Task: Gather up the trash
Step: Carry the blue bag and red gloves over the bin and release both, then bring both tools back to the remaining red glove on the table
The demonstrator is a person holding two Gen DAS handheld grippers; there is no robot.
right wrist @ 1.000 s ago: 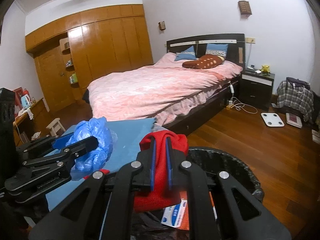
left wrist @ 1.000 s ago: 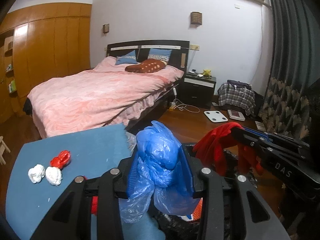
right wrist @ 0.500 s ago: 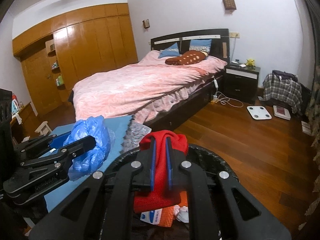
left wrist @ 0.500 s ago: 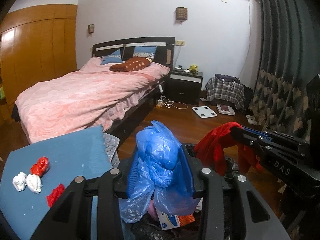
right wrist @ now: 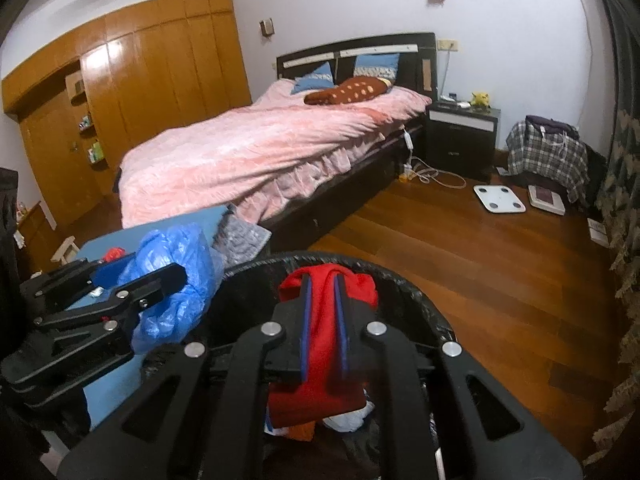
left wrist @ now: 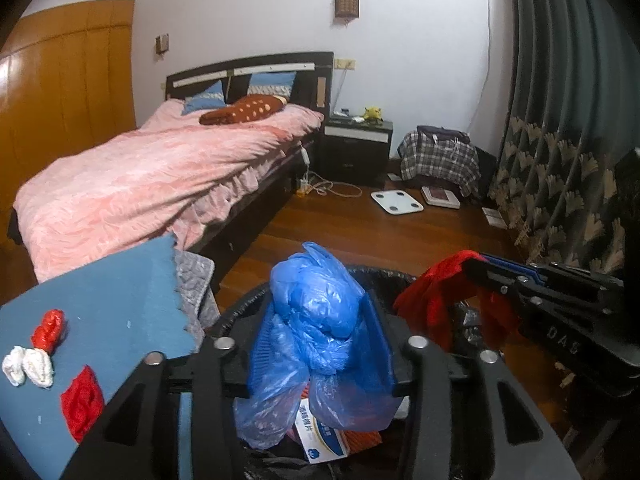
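Left wrist view: a crumpled blue plastic bag [left wrist: 320, 320] is seen between the parted pads of the left gripper [left wrist: 320, 344], whose jaws have just been opening, right over the black-lined bin [left wrist: 248, 304]. Right wrist view: a red cloth [right wrist: 324, 344] is sandwiched between the pads of the right gripper [right wrist: 322, 320], jaws just loosened, above the bin's middle. Whether either piece is gripped cannot be told. A boxed packet [left wrist: 320, 436] is spotted inside the bin. Two white wads [left wrist: 28, 366] and red scraps [left wrist: 50, 328] are left near the blue table's [left wrist: 120, 300] left edge.
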